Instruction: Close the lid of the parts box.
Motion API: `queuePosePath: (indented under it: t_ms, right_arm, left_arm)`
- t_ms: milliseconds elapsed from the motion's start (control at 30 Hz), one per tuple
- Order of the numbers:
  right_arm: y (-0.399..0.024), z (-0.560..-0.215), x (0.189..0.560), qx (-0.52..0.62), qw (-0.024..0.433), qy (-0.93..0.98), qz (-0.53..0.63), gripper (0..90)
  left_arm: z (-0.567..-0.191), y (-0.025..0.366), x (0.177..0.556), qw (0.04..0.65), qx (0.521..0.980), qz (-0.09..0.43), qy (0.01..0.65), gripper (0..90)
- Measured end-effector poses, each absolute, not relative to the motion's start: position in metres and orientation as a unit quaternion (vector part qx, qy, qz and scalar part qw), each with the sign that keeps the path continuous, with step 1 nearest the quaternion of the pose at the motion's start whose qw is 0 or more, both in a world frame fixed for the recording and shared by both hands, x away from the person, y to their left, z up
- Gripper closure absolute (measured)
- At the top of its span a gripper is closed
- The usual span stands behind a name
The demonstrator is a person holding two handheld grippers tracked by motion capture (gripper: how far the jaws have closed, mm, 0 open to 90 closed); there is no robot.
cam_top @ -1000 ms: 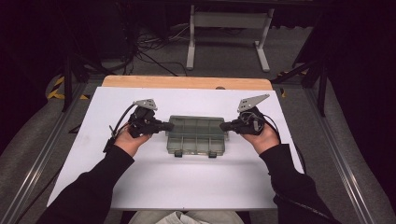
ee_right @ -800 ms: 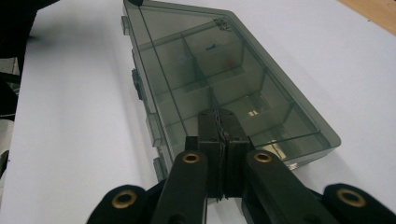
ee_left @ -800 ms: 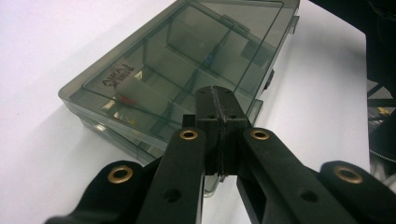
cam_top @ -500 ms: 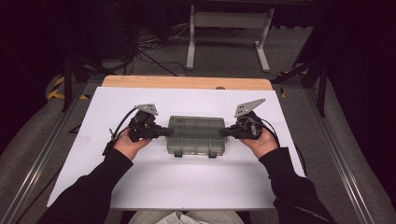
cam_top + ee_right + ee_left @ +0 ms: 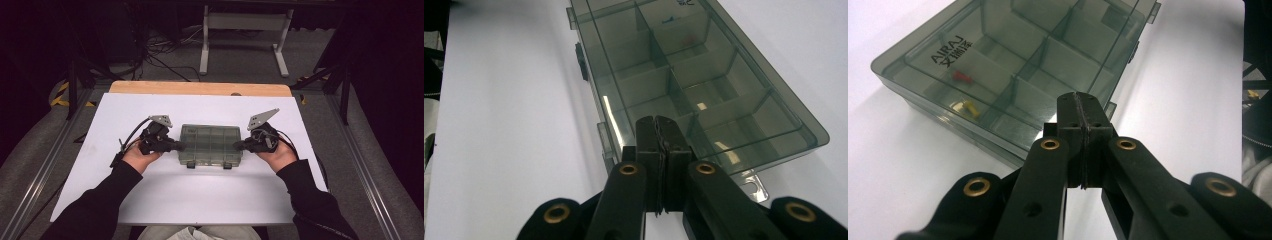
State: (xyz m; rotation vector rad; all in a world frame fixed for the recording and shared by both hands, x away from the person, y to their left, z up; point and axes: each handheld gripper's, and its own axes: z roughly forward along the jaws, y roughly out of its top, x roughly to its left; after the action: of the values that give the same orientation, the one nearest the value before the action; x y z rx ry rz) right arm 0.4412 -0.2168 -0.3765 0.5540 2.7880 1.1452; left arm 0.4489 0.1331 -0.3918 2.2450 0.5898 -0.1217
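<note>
Up close, the left gripper [image 5: 1083,125] has its 2 black jaws pressed flat together with nothing between them, and their tips sit against the short end wall of a smoky, see-through organizer box [image 5: 1013,70]. Through the closed lid, a small red piece [image 5: 962,76] lies in the compartment under the printed brand lettering, and a small yellow piece [image 5: 965,107] lies in the compartment next to it, nearer the jaws.

Likewise, the right gripper [image 5: 663,135] is clenched on nothing, its jaws meeting along a thin seam, with the tips at the opposite short end of the same box [image 5: 694,75]. Dividers split the box into rows of compartments, and 2 dark latches show on its long side toward the person.

From the high view, the left gripper [image 5: 176,146] and right gripper [image 5: 239,145] point toward each other, 1 at each end of the box [image 5: 210,144]. It lies flat near the middle of a white table surface [image 5: 200,195]. A bare hand holds each gripper, and dark sleeves come in from the bottom edge. A strip of wooden edge [image 5: 200,88] runs along the far side.
</note>
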Motion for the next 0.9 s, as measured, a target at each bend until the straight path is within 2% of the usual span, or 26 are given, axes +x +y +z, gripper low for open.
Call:
queuePosePath:
  t_ms: [900]
  right_arm:
    - [-0.208, -0.387, 0.439, 0.176, 0.031, 0.925, 0.336, 89.1]
  left_arm:
    - [-0.402, 0.127, 0.451, 0.350, 0.903, -0.049, 0.244, 89.7]
